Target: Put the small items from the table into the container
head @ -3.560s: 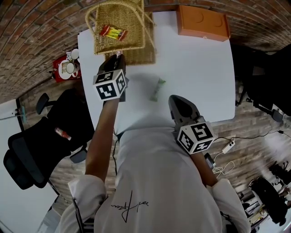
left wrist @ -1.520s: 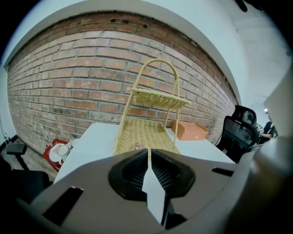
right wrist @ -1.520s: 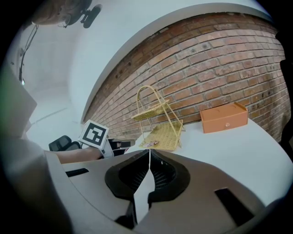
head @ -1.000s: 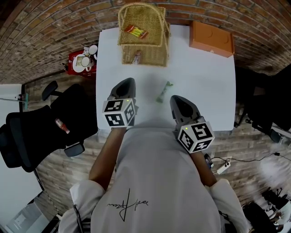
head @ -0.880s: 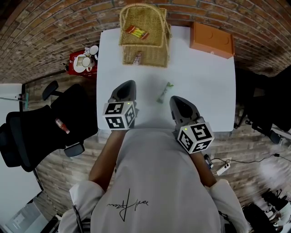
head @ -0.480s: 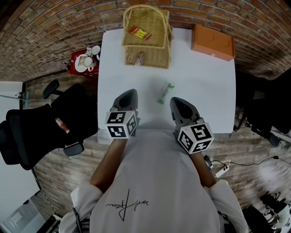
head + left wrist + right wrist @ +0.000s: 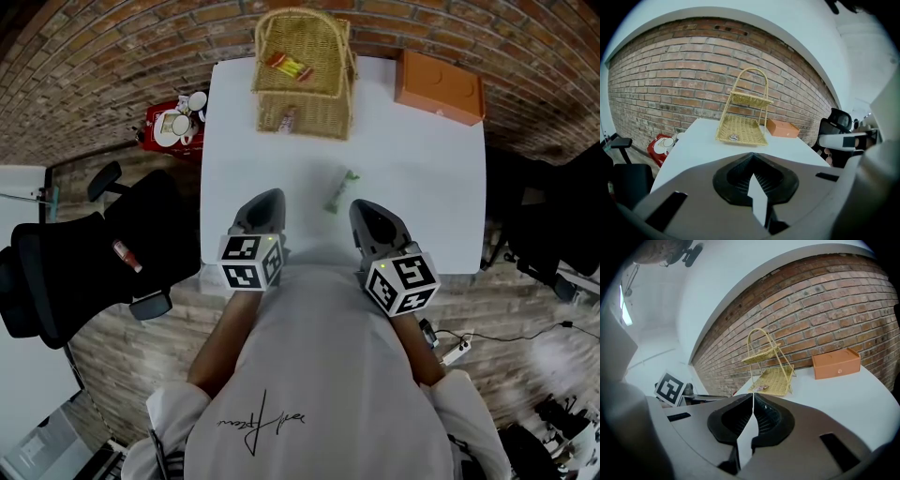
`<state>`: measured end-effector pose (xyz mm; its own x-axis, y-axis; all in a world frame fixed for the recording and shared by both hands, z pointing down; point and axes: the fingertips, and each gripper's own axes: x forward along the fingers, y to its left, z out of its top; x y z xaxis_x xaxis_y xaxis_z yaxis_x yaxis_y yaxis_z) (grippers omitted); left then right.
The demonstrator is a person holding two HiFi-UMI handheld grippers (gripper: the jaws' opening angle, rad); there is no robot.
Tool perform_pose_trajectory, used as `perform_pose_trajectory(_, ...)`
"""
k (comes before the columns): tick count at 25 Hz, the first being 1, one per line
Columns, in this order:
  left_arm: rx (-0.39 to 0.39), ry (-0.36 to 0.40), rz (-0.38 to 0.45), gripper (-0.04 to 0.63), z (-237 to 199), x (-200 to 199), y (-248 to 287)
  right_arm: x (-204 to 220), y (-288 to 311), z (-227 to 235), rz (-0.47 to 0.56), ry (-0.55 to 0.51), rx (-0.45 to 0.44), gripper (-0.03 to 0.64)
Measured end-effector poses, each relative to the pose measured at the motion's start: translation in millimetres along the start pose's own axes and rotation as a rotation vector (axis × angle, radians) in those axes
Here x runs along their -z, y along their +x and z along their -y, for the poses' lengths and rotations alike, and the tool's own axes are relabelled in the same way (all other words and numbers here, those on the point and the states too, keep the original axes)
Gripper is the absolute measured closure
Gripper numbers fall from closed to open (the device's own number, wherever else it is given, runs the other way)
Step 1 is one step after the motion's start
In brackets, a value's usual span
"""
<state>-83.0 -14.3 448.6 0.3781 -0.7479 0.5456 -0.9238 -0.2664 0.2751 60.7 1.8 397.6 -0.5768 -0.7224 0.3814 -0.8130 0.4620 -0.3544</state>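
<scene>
A two-tier wicker basket (image 7: pixel 302 70) stands at the far edge of the white table (image 7: pixel 422 187). A red and yellow wrapper (image 7: pixel 289 66) lies on its upper tier, and a small wrapped item (image 7: pixel 288 119) lies on the lower tray (image 7: pixel 740 129). A green wrapped item (image 7: pixel 339 191) lies on the table between and just beyond both grippers. My left gripper (image 7: pixel 262 206) hovers near the table's front edge, shut and empty (image 7: pixel 753 157). To the right of it, my right gripper (image 7: pixel 370 217) is also shut with nothing in it (image 7: pixel 753 397).
An orange box (image 7: pixel 441 86) sits at the table's far right corner. A black office chair (image 7: pixel 84 272) stands left of the table, and a red tray of cups (image 7: pixel 169 127) lies on the floor beside it. A brick wall runs behind the basket.
My left gripper has drawn back from the basket's lower tray to the table's near edge; a small item now lies on that tray. The right gripper has stayed put.
</scene>
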Motion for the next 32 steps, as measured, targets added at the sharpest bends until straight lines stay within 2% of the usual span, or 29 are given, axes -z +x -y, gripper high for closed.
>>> perform_pose_trajectory(8,0.03,-0.013,0.005,0.586,5,1,0,17,9,2,-0.044,0.009,0.023,0.594)
perform_pose_trajectory(15,0.044,-0.001,-0.002,0.584,7,8,-3,36,28,2,-0.069,0.094,0.022,0.594)
perform_pose_trajectory(25,0.044,0.017,-0.021,0.585,16,18,6,60,43,38,-0.119,0.125,0.161,0.594)
perform_pose_trajectory(32,0.048,0.0,-0.014,0.585,3,17,-3,69,53,34,-0.119,0.133,0.226,0.589)
